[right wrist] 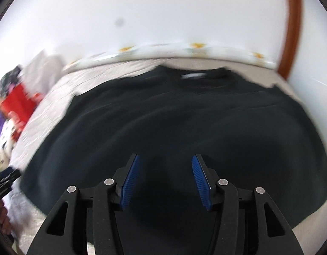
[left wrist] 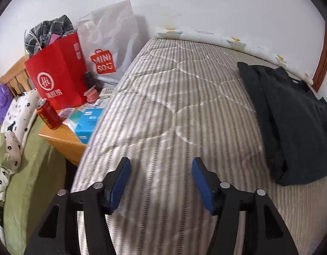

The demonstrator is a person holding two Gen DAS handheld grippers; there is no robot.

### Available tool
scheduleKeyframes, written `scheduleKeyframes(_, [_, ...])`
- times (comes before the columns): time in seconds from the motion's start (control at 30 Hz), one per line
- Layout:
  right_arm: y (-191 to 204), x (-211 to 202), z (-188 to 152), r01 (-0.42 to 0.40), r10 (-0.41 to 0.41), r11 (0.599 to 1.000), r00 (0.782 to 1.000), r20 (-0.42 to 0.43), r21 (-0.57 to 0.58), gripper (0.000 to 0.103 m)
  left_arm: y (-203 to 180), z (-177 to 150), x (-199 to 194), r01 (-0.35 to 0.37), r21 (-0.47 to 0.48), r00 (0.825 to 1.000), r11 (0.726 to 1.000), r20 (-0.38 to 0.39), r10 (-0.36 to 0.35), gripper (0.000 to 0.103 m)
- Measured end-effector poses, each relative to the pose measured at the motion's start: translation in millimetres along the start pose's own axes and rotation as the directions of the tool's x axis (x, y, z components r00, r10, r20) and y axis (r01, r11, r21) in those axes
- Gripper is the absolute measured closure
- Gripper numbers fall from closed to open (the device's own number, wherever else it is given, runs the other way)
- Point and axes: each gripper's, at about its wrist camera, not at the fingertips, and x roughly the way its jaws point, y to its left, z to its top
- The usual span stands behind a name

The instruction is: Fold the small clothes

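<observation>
the dark shirt (right wrist: 163,114) lies spread on the bed (left wrist: 163,97), toward its right edge, collar to the far edge by the wall. the left tool (left wrist: 160,180) hangs over bare quilt near the bed's left edge, released, nothing between its pads. the right tool (right wrist: 165,180) hangs over the shirt's near part, also released and empty. this looks like a regrasp between folds. next, each tool needs an edge of the shirt to pinch.
</observation>
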Motion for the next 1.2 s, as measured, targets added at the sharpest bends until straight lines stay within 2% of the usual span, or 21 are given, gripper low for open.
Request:
scheduleKeyframes(0.07, [26, 5, -9, -0.013, 0.013, 0.999, 1.0, 0.005, -0.032, 0.048, 6, -1, 0, 0.007, -0.011, 1.0, 1.0, -0.001, -0.007, 0.04])
scheduleKeyframes(0.17, [48, 4, -24, 0.082, -0.079, 0.993, 0.996, 0.034, -0.081, 0.048, 9, -2, 0, 0.007, -0.012, 1.0, 1.0, -0.004, -0.007, 0.036])
scheduleKeyframes(0.23, [54, -5, -31, 0.098, -0.095, 0.993, 0.995, 0.042, -0.071, 0.049, 10, -2, 1, 0.001, -0.014, 1.0, 1.0, -0.007, -0.002, 0.034])
scheduleKeyframes(0.37, [67, -37, -43, 0.037, -0.033, 0.996, 0.998, 0.054, -0.08, 0.048, 14, -2, 4, 0.007, -0.027, 1.0, 1.0, -0.018, -0.007, 0.025])
scheduleKeyframes(0.43, [83, -43, -50, 0.011, -0.003, 0.992, 0.998, 0.057, -0.128, 0.048, 14, -2, 4, 0.005, -0.024, 1.0, 1.0, -0.02, -0.005, 0.022])
scheduleKeyframes(0.53, [109, -47, -70, -0.069, 0.081, 0.971, 0.996, 0.044, -0.228, 0.041, 14, -2, 5, 0.001, -0.024, 1.0, 1.0, -0.022, -0.001, 0.021])
scheduleKeyframes(0.67, [144, -41, -89, 0.001, 0.028, 0.934, 0.997, 0.076, -0.358, 0.04, 15, -3, 5, 0.004, -0.029, 1.0, 1.0, -0.023, -0.005, 0.02])
scheduleKeyframes(0.87, [174, -16, -90, 0.065, -0.03, 0.873, 0.996, 0.08, -0.484, 0.04, 15, -3, 5, 0.007, -0.034, 1.0, 0.999, -0.023, -0.008, 0.019])
scheduleKeyframes(0.97, [182, -10, -82, 0.08, -0.044, 0.859, 0.996, 0.082, -0.506, 0.039, 15, -3, 5, 0.006, -0.033, 1.0, 0.999, -0.024, -0.007, 0.019])
scheduleKeyframes(1.1, [198, 2, -74, 0.129, -0.071, 0.826, 0.99, 0.126, -0.548, 0.039, 16, -3, 5, 0.006, -0.032, 1.0, 0.999, -0.024, -0.007, 0.018])
scheduleKeyframes(1.2, [206, 10, -65, 0.137, -0.078, 0.824, 0.988, 0.129, -0.55, 0.041, 16, -3, 5, 0.005, -0.031, 1.0, 0.999, -0.025, -0.006, 0.017])
